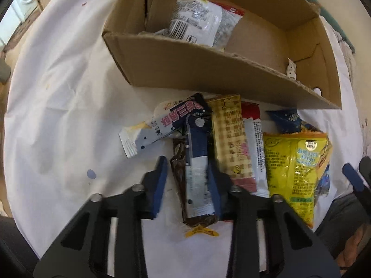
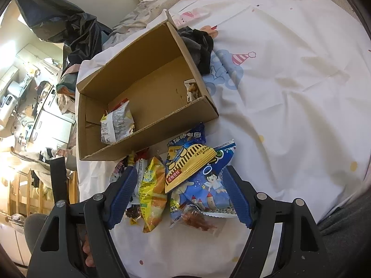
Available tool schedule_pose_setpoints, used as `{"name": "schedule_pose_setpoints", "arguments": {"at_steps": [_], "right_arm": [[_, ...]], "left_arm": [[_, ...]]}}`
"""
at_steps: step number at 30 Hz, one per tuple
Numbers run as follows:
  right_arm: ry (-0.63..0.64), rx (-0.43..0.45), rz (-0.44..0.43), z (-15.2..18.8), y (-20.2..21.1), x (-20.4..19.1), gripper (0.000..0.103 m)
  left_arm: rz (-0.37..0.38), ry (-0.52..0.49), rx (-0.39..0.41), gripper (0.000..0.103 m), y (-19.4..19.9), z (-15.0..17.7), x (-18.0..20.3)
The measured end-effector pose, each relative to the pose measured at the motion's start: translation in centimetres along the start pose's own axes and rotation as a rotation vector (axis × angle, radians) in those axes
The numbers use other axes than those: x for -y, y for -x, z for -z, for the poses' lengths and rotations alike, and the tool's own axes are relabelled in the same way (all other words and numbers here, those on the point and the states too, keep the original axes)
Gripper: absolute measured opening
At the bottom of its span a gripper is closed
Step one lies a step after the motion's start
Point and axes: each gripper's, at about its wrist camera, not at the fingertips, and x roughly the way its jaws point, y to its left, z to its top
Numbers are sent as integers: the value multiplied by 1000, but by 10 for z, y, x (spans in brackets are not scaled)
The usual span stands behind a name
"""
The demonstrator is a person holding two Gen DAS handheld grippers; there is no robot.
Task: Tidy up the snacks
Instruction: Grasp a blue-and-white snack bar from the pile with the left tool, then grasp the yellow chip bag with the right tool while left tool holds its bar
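Note:
A cardboard box [image 1: 185,69] stands open on the white bedsheet, with a white snack bag [image 1: 197,20] inside. In front of it lies a pile of snacks. My left gripper [image 1: 187,180] is open, its fingers either side of a blue and white stick packet [image 1: 197,173] lying on a dark brown packet [image 1: 183,185]. A tan checked packet [image 1: 231,139] and a yellow chip bag [image 1: 292,176] lie to the right. My right gripper [image 2: 178,197] is open above the pile, over a yellow bag [image 2: 151,192], a yellow fan-shaped packet [image 2: 187,164] and a blue angel bag [image 2: 208,190].
The box [image 2: 148,106] also holds a small packet [image 2: 192,90] in its far corner. Dark clothing [image 2: 199,46] lies behind the box. A white and black stick packet [image 1: 160,125] lies left of the pile. Furniture and clutter stand beyond the bed's left edge.

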Motion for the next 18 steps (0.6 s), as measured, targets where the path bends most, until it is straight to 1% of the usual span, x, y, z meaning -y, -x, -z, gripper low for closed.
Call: {"name": "schedule_pose_setpoints", "arguments": {"at_steps": [2,5,8,10,12,15,16,17,18], "right_arm": [[-2,-1,3,0,0,1,78],[-12,0,-2,-1,0,3,78],[-37,13,-13,-2,3,7,78],[-70,26,-26,-5,5,13,78],[-113,33,-39,-6,6,20,78],[-174,7,-65,-10,1,31,78],[-191,-9,-71,-12,-3,33,78],[-200,-16,-78,-13,-5,35,73],[-210,-26,-100,-14,-7,35,66]], "left_arm": [[20,-14,11,13,8,1,2],[43,0,41,13,27,8,-2],[47,2,31,13,41,18,-7],[32,-9,37,13,51,27,-8],[36,-7,54,13,56,32,-8],[34,12,90,13,65,39,-12],[32,18,100,13,67,40,-13],[31,27,113,13,69,40,-15],[33,37,127,13,71,39,-16]]}}
